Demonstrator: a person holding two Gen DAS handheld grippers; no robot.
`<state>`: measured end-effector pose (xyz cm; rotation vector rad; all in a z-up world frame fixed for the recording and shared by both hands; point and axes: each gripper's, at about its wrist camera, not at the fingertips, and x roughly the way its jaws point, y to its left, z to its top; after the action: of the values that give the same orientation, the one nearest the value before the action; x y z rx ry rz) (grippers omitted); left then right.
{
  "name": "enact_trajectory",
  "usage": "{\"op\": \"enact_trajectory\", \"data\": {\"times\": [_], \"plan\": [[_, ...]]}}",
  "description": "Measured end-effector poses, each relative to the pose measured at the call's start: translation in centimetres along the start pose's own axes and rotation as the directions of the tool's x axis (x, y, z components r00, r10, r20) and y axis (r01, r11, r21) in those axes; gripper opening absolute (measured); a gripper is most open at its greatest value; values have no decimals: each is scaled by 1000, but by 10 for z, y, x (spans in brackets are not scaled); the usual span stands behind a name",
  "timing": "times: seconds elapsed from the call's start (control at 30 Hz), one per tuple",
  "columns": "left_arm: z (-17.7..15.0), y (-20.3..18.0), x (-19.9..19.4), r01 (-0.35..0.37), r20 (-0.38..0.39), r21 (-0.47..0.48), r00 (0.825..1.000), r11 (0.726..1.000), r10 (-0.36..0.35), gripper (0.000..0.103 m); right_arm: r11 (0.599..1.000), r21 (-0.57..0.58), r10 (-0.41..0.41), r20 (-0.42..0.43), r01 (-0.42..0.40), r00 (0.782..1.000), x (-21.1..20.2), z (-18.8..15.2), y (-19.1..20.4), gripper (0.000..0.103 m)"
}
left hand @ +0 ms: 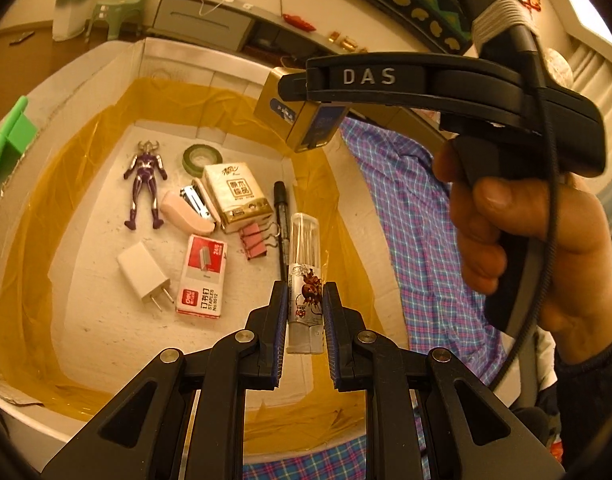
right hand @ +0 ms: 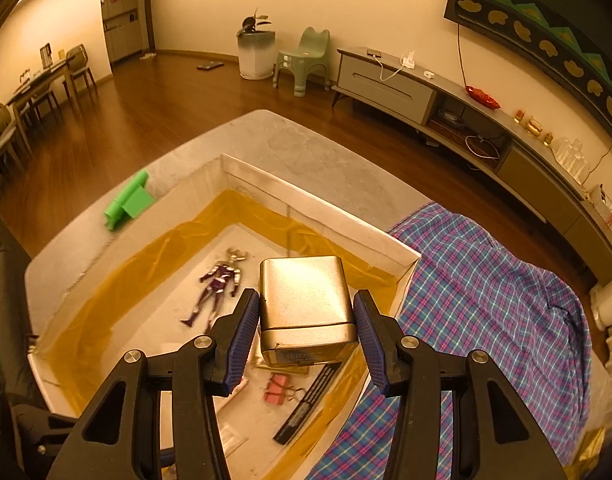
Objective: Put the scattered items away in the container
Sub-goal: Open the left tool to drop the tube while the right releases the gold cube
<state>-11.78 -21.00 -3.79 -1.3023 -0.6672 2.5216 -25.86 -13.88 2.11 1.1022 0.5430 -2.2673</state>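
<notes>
L gripper (left hand: 305,300) narrow, pads clamped on clear tube (left hand: 304,264) w/ printed label, held above box interior. R gripper (right hand: 306,312) wide, pads pressed on both sides of gold tin (right hand: 306,300), carried over box's near-R corner; person's hand (left hand: 526,240) on its handle. Container (left hand: 178,60): white box w/ yellow-taped walls. Inside: purple figure (left hand: 144,184), tape roll (left hand: 202,157), tissue pack (left hand: 238,194), stapler (left hand: 194,208), staples box (left hand: 204,276), plug adapter (left hand: 144,276), pink clips (left hand: 254,242), black pen (left hand: 281,220). Plaid cloth (right hand: 486,300) just beside box; green piece (right hand: 128,202) on tabletop.
</notes>
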Motion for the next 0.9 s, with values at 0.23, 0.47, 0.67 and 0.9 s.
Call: {"op": "enact_trajectory", "data": {"times": [0.23, 0.47, 0.67, 0.9], "plan": [[2, 2, 3, -6, -3, -10, 1000, 1000, 6, 17, 997, -47, -65, -16, 64, 998, 20, 4, 0, 50], [5, 10, 3, -11, -4, -55, 1000, 998, 11, 33, 996, -40, -80, -1, 80, 997, 22, 3, -5, 51], [5, 10, -2, -11, 0, -48, 1000, 999, 11, 33, 997, -38, -72, 1, 72, 997, 14, -1, -3, 51], [3, 3, -11, -67, 34, -5, 997, 998, 67, 35, 997, -56, -48, 6, 48, 999, -6, -5, 8, 51]]}}
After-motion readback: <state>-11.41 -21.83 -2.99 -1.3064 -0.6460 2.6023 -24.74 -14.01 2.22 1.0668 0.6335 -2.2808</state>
